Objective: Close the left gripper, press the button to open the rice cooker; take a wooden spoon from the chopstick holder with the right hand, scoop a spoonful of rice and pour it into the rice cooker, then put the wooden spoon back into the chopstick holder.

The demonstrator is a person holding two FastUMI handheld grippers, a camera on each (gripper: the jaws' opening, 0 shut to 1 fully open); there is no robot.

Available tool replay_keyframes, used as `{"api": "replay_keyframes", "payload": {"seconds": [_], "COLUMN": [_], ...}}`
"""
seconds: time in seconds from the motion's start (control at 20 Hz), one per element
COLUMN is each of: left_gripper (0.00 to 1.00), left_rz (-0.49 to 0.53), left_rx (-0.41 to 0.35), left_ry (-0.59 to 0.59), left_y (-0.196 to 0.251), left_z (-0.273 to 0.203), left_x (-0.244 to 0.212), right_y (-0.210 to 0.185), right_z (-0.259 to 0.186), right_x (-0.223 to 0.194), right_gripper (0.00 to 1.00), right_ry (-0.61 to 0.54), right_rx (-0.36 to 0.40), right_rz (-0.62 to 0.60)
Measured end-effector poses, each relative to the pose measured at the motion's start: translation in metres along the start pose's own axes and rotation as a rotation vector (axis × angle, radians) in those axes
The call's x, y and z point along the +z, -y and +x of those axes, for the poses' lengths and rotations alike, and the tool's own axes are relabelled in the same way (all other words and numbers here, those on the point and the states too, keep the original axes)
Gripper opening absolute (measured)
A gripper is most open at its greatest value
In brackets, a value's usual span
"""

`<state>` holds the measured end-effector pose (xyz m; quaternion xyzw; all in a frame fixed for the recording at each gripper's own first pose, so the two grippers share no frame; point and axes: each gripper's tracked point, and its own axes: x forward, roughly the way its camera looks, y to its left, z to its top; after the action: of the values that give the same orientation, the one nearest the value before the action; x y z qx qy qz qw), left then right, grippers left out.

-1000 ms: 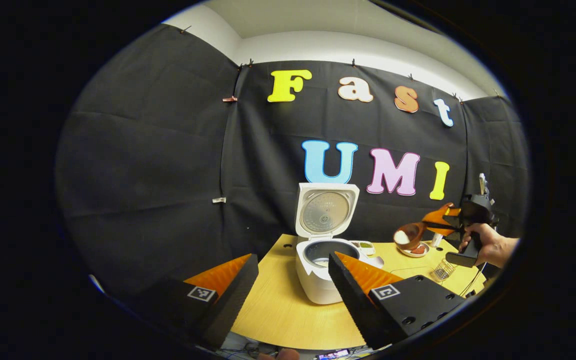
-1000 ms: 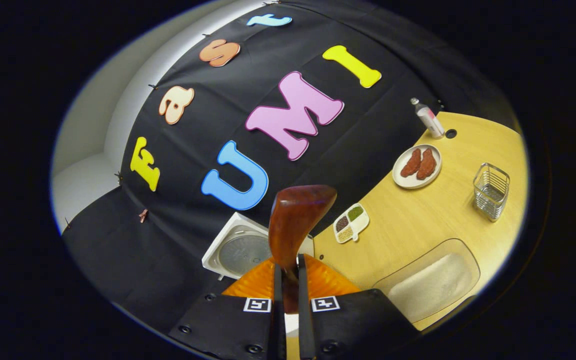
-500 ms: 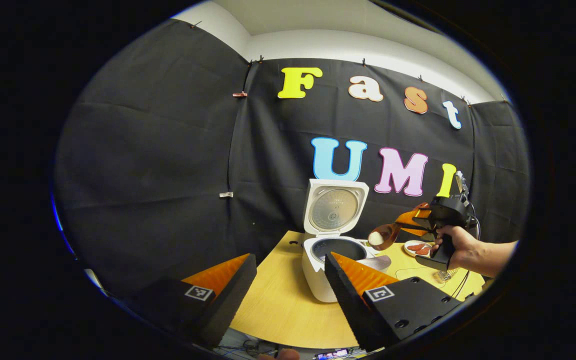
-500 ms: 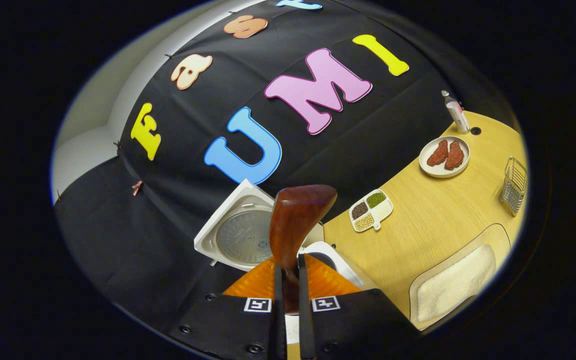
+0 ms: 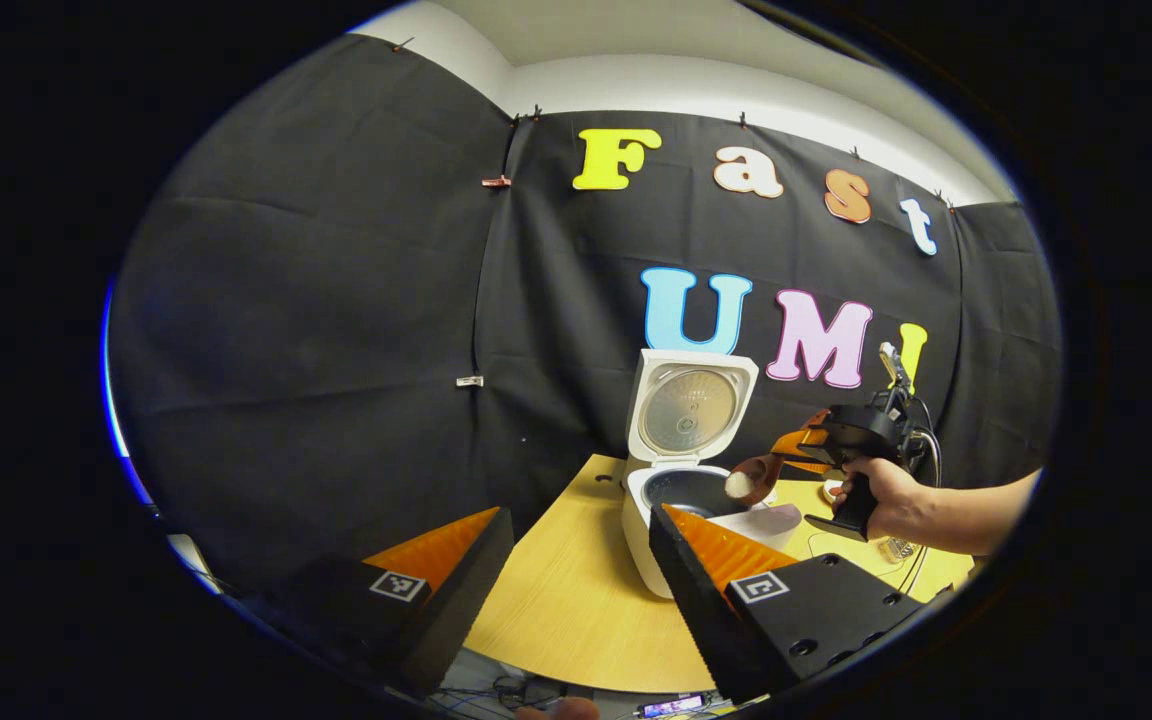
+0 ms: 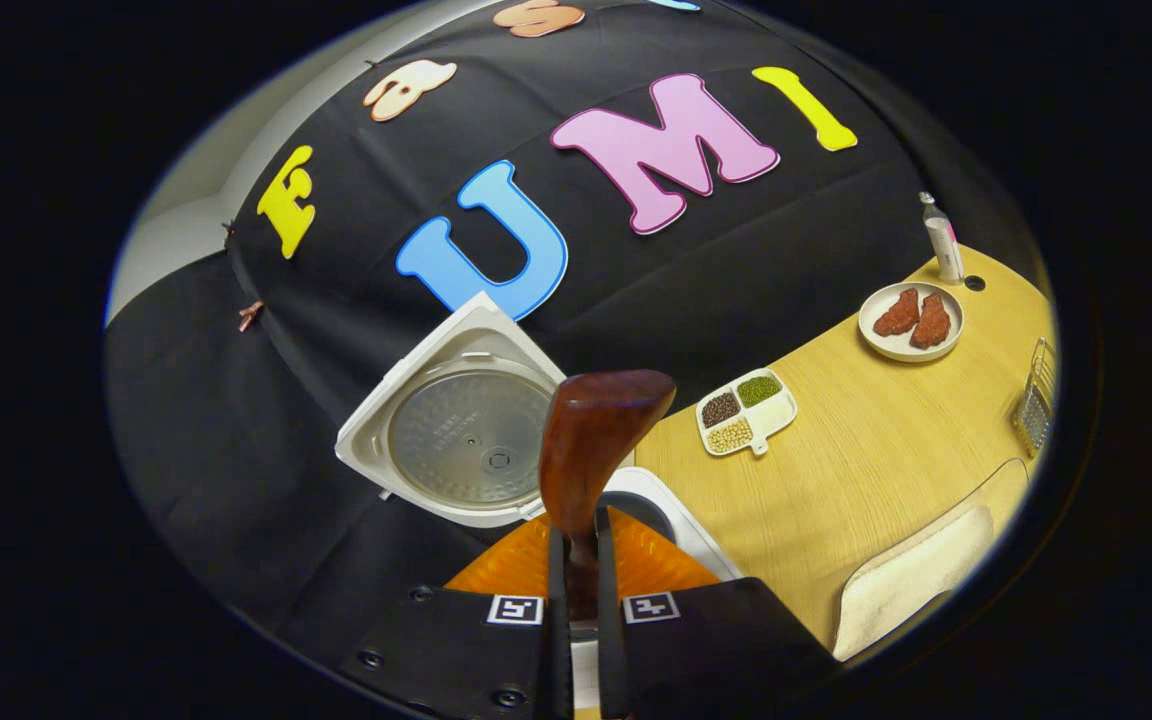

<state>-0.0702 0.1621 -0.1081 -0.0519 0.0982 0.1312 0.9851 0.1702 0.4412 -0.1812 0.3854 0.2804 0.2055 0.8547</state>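
Right gripper view: glossy wooden spoon gripped.

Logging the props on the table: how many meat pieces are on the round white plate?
2. In the right gripper view, both lie side by side on the plate: one meat piece toward the rice cooker's side, the other beside it. Nothing seems hidden beneath them.

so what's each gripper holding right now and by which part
The right gripper grips the wooden spoon by its handle; the left gripper is open and holds nothing.
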Motion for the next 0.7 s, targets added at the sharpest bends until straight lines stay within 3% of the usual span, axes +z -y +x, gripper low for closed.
{"api": "replay_keyframes", "payload": {"seconds": [0.35,0.7], "left_gripper": [0.95,0.95], "left_rz": [0.011,0.061], "left_rx": [0.017,0.032], "left_ry": [-0.009,0.022], "left_y": [-0.007,-0.014], "left_z": [0.004,0.003], "left_x": [-0.003,0.003], "right_y": [-0.019,-0.048], "right_z": [0.027,0.035], "right_x": [-0.007,-0.012], "right_gripper": [0.14,0.14], "right_ry": [-0.015,-0.014], "right_rx": [0.0,0.054], "right_rz": [-0.231,-0.532]}}
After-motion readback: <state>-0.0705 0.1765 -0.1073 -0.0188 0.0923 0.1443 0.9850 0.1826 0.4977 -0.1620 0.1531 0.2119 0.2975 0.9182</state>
